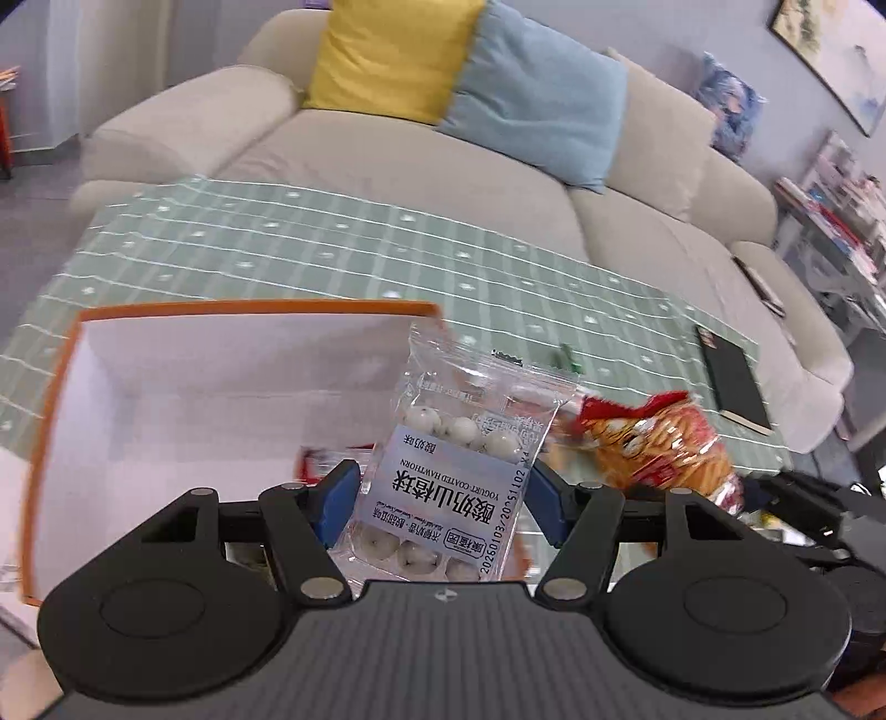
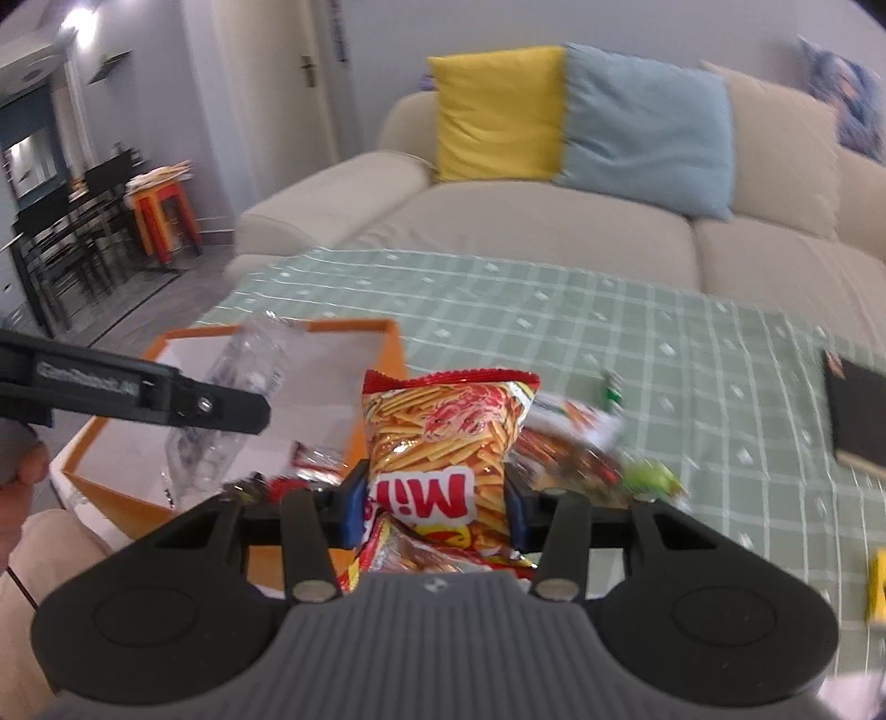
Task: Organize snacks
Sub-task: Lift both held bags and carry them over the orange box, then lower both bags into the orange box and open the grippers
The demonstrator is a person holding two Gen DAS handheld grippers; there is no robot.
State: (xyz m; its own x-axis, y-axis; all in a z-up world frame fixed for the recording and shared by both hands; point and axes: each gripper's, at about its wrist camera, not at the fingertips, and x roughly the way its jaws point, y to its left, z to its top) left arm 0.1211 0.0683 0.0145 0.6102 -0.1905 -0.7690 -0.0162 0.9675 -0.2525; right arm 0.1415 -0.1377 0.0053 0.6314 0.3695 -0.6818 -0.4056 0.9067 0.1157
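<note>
A worktop (image 1: 343,243) under a green checked cloth stands in front of a beige sofa (image 2: 554,232) with a yellow cushion (image 1: 387,50) and a pale blue cushion (image 1: 531,94). In the right wrist view a door, dark chairs and a red-and-orange stool (image 2: 166,216) lie off to the left.

The left tongs (image 1: 443,498) are clamped on a clear packet of yogurt-coated hawthorn balls (image 1: 465,443), held upright beside the orange-rimmed white box (image 1: 243,310). The right tongs (image 2: 434,512) grip a red and orange bag of snack sticks (image 2: 443,437) just right of that box.

A black notebook (image 1: 731,382) is cut off by the frame edge in the right wrist view. More wrappers behind the bag are blurred. The box's contents are mostly hidden by the tongs; only red scraps show. A small green thing (image 2: 612,387) on the cloth is too smeared to identify.
</note>
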